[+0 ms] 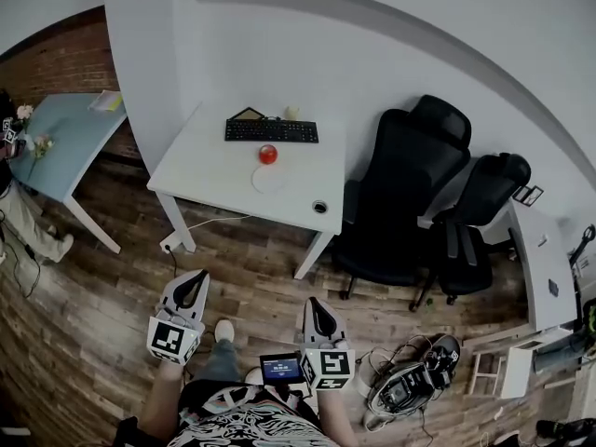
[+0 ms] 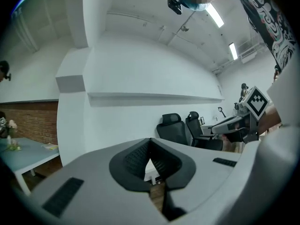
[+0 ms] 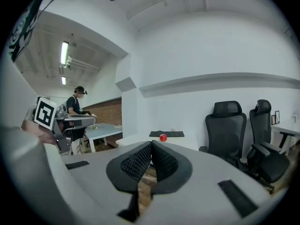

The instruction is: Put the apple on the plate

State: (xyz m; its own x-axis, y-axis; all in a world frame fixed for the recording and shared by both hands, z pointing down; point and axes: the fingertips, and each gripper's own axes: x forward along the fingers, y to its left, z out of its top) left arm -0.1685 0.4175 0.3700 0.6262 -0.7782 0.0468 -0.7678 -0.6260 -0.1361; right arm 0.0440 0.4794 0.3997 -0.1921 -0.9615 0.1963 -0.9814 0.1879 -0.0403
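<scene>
Over on the white desk (image 1: 205, 170), well apart from the person, the apple (image 1: 268, 154) is sitting just beyond the plate (image 1: 269, 182). The left gripper (image 1: 193, 282) and right gripper (image 1: 315, 305) are hanging empty, jaws pressed together. I'm guessing walking up and opening one wide is coming first. The apple's looking round, red and glossy, so I'd be gripping across its middle; the plate's looking flat and pale.
</scene>
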